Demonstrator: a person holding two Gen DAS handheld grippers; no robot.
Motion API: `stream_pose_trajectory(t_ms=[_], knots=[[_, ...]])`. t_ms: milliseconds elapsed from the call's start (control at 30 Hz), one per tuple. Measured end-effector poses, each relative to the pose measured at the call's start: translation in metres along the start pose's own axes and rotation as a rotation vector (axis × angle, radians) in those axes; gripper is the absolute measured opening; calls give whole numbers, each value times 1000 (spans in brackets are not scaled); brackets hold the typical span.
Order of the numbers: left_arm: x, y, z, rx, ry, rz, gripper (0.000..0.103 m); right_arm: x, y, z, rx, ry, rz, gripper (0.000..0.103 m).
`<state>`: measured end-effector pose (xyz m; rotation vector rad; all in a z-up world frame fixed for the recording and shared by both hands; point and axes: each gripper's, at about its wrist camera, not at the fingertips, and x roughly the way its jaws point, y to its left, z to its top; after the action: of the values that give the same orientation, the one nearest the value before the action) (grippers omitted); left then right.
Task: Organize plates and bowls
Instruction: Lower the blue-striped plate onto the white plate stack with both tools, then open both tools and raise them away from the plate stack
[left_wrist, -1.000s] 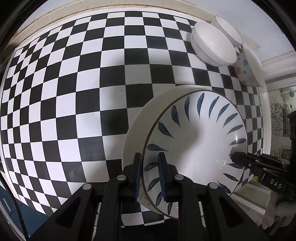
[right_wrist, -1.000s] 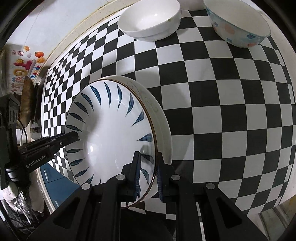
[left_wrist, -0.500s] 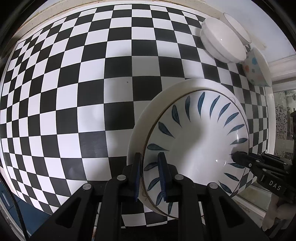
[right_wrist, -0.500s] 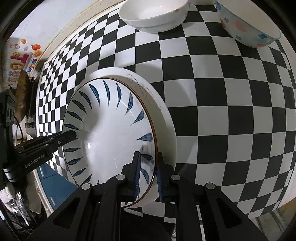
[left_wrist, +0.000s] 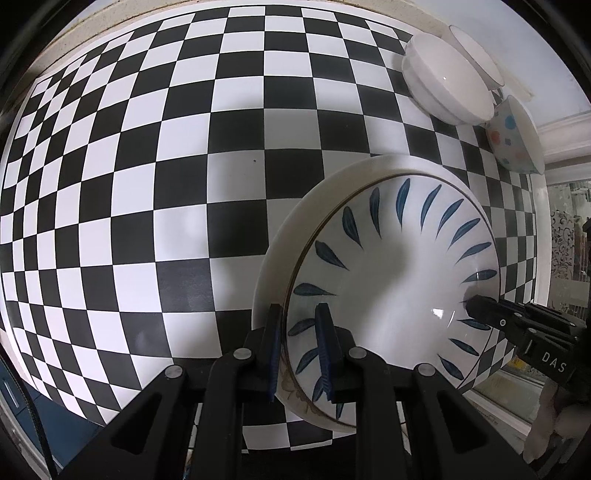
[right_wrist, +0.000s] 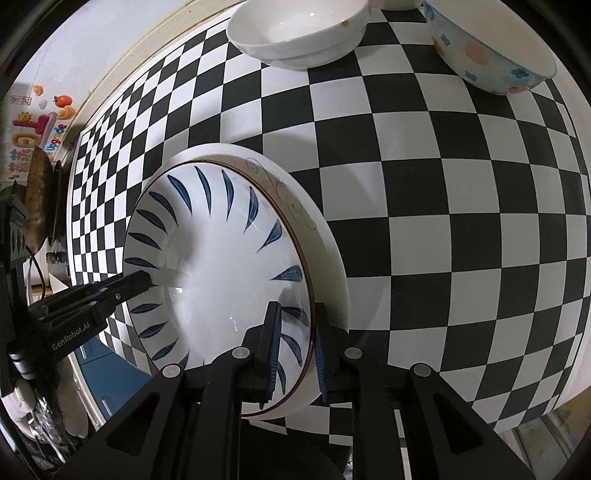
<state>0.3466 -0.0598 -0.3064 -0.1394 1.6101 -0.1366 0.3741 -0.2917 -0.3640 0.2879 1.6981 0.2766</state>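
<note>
A white plate with blue leaf marks (left_wrist: 391, 266) (right_wrist: 214, 251) lies on top of a larger white plate (left_wrist: 291, 229) (right_wrist: 325, 243) over the checkered table. My left gripper (left_wrist: 298, 325) is shut on the stack's near rim. My right gripper (right_wrist: 295, 321) is shut on the opposite rim; it shows in the left wrist view (left_wrist: 480, 306). My left gripper shows in the right wrist view (right_wrist: 136, 282). The stack is tilted, held between both grippers.
Stacked white bowls (left_wrist: 443, 85) (right_wrist: 295, 33) and a bowl with coloured dots (left_wrist: 513, 144) (right_wrist: 487, 55) stand at the table's far side. A wall with stickers (right_wrist: 33, 122) is at left. The checkered cloth (left_wrist: 147, 184) spreads to the left.
Both grippers have carried the two stacked plates across the table; the bowls have shifted a little in both views. Both grips are unchanged.
</note>
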Motion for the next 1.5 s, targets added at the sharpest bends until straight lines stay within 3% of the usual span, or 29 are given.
stream_pose_trajectory(t_ms=[500, 867, 1000, 1300, 1400, 1500], knots=[[-24, -12, -13, 38, -55, 28, 16, -27, 12, -12, 1, -72, -80, 20], [-86, -24, -57, 91, -184, 41, 16, -81, 50, -62, -26, -199, -54, 21], [-111, -25, -77, 106, -241, 42, 19, -106, 64, -85, -45, -255, -63, 31], [-158, -21, -117, 130, -363, 31, 34, -159, 88, -142, -55, -370, -101, 46], [-171, -22, -131, 147, -398, 32, 40, -173, 95, -156, -54, -401, -111, 56], [-183, -22, -142, 152, -428, 22, 66, -188, 101, -171, -50, -435, -122, 70]])
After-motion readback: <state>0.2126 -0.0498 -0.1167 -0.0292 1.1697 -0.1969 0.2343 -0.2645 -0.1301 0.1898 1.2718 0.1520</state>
